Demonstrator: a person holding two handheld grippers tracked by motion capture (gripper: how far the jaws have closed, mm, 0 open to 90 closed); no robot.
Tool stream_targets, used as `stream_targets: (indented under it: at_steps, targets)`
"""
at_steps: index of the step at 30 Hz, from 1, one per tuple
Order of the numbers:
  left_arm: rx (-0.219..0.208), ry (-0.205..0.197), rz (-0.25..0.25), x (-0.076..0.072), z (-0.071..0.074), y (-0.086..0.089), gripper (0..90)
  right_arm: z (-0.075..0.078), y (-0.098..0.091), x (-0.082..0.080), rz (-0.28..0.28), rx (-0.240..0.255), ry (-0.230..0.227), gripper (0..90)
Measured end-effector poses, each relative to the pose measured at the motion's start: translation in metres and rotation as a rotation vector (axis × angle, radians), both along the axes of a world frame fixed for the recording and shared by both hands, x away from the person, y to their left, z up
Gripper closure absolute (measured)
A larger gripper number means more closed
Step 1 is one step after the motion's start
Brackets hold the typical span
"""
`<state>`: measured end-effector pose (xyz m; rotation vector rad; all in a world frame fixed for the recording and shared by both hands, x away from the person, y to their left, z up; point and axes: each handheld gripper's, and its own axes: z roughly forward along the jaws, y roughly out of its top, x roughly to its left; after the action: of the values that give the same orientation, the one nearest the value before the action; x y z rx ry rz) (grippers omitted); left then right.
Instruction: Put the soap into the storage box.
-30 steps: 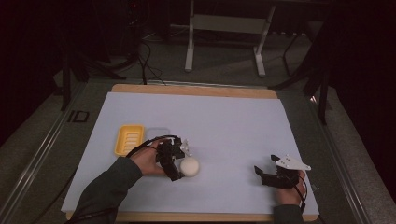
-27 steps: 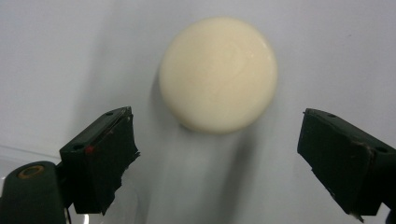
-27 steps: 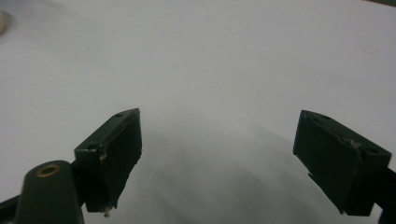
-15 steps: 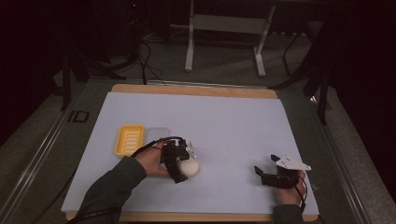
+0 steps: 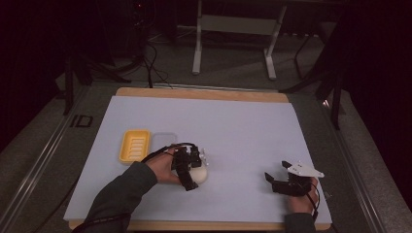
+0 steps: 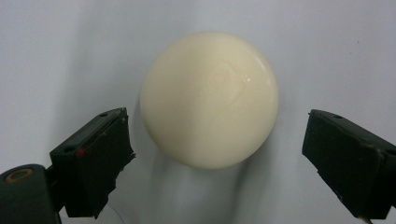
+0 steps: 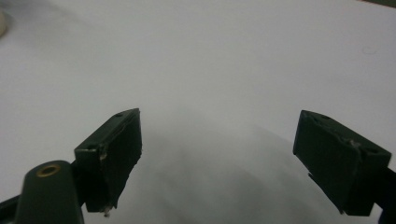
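Observation:
A cream white ball [image 5: 199, 175] lies on the pale sheet [image 5: 233, 131] near the table's front. My left gripper [image 5: 193, 177] points down over it, open, one jaw on each side of the ball [image 6: 209, 98] and both clear of it. At the front right my right gripper [image 5: 274, 180] rests low over the sheet, open, nothing between its jaws in the right gripper view [image 7: 217, 158].
A yellow ridged tray [image 5: 135, 145] lies left of my left hand, with a pale flat lid or tray [image 5: 163, 141] beside it. The wooden table edge [image 5: 204, 93] runs along the back. Dark stands and cables fill the floor beyond.
My left gripper has shifted slightly toward the front with the ball still under it. The right gripper has stayed put.

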<state>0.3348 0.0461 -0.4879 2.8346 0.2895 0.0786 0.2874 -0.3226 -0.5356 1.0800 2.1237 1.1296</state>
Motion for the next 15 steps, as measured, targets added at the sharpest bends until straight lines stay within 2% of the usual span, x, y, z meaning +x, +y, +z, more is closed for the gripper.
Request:
stream_targets:
  at_steps: [3,4,6,15]
  targets:
    - [0.011,0.004,-0.013,0.001,-0.002,-0.002,9.2,0.000,0.000,0.000,0.000,0.000,0.000,15.5]
    - [0.007,0.006,-0.016,0.000,-0.002,-0.003,13.0,0.000,0.000,0.000,0.000,0.000,0.000,15.5]
    - [0.018,0.001,-0.019,0.001,-0.004,-0.004,14.1,0.000,0.000,0.000,0.001,0.000,0.002,15.5]
    - [0.044,-0.002,0.007,0.004,-0.010,-0.012,12.8,0.000,0.000,0.000,0.001,0.002,0.000,15.5]
